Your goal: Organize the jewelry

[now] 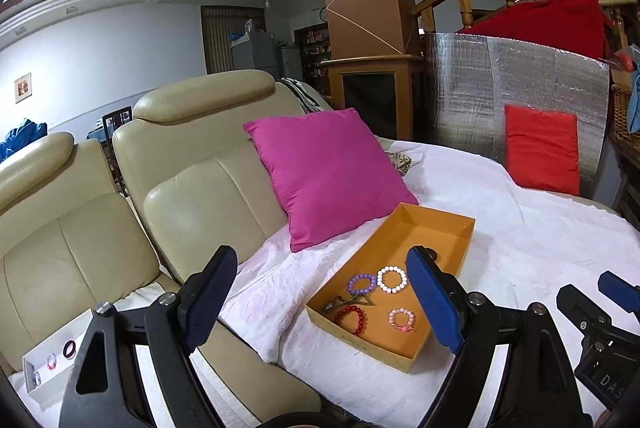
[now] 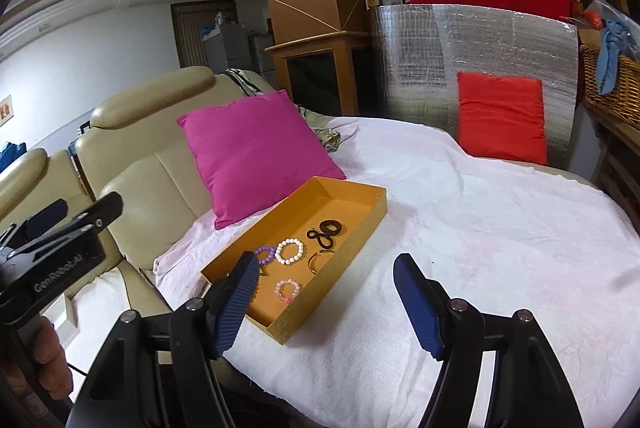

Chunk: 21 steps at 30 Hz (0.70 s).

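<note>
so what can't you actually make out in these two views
- Red bracelet: shows in the left wrist view; in the right wrist view a finger of the right tongs covers that corner of the orange box.
- White tray: partly behind the left tongs frame; its rings are too small to identify.

We note a matt orange cardboard tray [image 1: 448, 228] holding glossy beaded bracelets [image 1: 392, 279]. It rests on a soft, crinkled white cloth [image 2: 480, 228]. The sofa [image 1: 192, 196] is smooth, slightly shiny cream leather. The pillow [image 1: 328, 176] is matt magenta fabric; the panel [image 2: 480, 40] is reflective quilted foil.
</note>
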{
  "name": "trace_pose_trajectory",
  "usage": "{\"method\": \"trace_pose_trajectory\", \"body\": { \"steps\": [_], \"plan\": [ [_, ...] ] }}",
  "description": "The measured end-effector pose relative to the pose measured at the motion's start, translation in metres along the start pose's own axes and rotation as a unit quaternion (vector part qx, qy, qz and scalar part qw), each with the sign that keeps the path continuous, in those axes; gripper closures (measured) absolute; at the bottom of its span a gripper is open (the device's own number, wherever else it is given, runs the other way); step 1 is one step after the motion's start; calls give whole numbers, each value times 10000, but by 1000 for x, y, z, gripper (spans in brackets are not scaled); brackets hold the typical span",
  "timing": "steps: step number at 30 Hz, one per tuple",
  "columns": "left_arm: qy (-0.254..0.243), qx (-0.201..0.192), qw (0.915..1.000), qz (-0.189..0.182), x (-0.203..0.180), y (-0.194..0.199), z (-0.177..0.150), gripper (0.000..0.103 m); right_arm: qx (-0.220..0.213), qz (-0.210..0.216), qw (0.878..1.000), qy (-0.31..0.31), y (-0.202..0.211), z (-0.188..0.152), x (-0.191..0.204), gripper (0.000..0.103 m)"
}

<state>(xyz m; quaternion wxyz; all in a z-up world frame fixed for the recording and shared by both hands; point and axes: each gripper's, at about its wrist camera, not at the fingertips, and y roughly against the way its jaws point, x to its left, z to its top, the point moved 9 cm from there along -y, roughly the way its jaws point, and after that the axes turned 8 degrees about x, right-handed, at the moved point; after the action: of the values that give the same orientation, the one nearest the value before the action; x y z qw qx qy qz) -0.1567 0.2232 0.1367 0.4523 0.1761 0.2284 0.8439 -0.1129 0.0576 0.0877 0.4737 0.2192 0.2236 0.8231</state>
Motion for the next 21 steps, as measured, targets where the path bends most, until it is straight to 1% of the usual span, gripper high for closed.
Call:
{"method": "trace_pose_trajectory", "body": {
  "steps": [7,21],
  "plan": [
    [65,-3,10000,24,8,-2,-1,16,-49,-52,10000,-2,2,2,5,30],
    [18,30,10000,37,9,-5,-3,16,-1,-11,10000,-7,-2,1,10,30]
  ]
}}
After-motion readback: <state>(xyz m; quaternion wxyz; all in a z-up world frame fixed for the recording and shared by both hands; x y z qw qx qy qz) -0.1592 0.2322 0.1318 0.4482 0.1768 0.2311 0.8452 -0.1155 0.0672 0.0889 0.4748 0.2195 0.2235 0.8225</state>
